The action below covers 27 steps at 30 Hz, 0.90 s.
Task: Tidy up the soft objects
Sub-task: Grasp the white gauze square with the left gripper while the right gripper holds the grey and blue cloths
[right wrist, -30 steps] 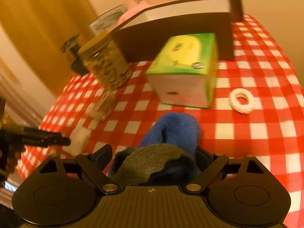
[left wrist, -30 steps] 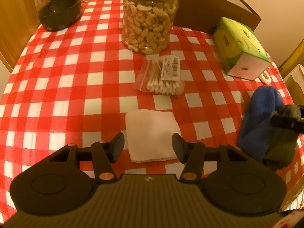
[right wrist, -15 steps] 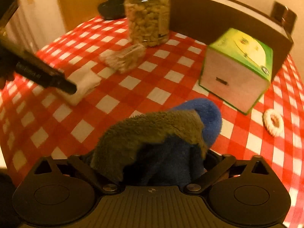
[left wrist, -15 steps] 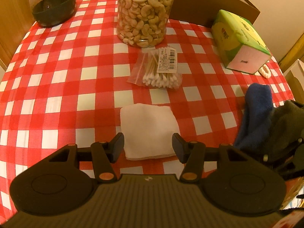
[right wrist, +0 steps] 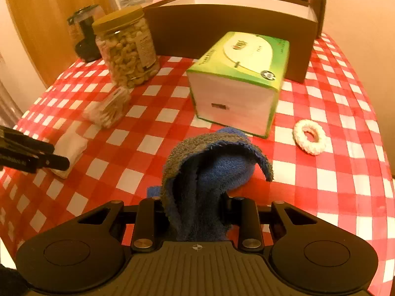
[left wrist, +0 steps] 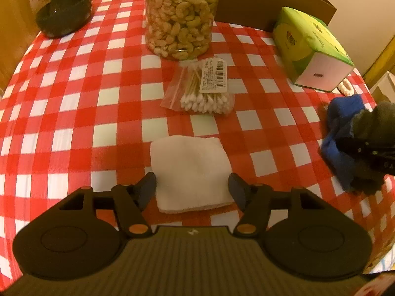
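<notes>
A folded white cloth (left wrist: 190, 172) lies on the red checked tablecloth. My left gripper (left wrist: 192, 187) is open, its fingers on either side of the cloth's near edge. The cloth also shows in the right wrist view (right wrist: 70, 145), with the left gripper (right wrist: 34, 157) beside it. My right gripper (right wrist: 197, 212) is shut on a blue and grey towel (right wrist: 209, 165), whose far end droops over the table. The towel (left wrist: 345, 133) and the right gripper (left wrist: 365, 150) show at the right in the left wrist view.
A cashew jar (left wrist: 181, 17), a bag of cotton swabs (left wrist: 205, 91) and a green tissue box (right wrist: 237, 81) stand beyond. A white knitted ring (right wrist: 309, 137) lies right of the towel. A brown open box (right wrist: 232, 24) and a dark grinder (left wrist: 64, 12) are at the back.
My right gripper has closed tight on the towel and lifted its near part. My left gripper has moved slightly forward over the white cloth, still open.
</notes>
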Available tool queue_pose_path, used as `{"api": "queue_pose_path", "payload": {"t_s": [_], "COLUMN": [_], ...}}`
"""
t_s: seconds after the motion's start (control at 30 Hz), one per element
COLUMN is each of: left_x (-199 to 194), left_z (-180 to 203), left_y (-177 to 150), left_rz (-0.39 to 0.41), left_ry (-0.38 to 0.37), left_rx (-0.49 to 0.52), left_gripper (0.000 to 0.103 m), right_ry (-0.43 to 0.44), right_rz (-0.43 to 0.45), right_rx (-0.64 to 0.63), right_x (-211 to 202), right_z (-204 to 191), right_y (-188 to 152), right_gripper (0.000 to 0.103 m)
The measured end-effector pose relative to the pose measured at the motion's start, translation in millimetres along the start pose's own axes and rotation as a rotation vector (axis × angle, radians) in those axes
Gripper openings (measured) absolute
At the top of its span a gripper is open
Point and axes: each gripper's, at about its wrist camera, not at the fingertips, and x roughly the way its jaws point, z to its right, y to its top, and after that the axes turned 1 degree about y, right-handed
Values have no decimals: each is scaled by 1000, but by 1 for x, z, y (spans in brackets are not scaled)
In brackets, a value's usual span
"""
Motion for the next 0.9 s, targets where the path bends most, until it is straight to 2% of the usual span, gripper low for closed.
{"api": "queue_pose_path", "payload": {"t_s": [0.23, 0.47, 0.57, 0.73, 0.8, 0.9], "left_x": [7, 12, 11, 5, 4, 3], "left_z": [11, 20, 20, 15, 14, 13], "left_y": [0, -5, -7, -8, -8, -8], "left_rz": [16, 46, 61, 81, 82, 75], "left_ry": [27, 60, 62, 49, 46, 47], "left_rx": [45, 94, 110, 114, 116, 114], "left_gripper": [75, 74, 60, 20, 8, 7], "right_ry": [-7, -9, -8, -5, -2, 1], "right_rz": [1, 1, 1, 2, 3, 7], "right_rx": [6, 7, 6, 11, 16, 21], "right_x": [-2, -2, -1, -2, -4, -8], "right_z": [1, 0, 0, 1, 2, 4], "right_y": [-1, -3, -2, -3, -4, -6], "right_gripper": [31, 31, 31, 31, 31, 31]}}
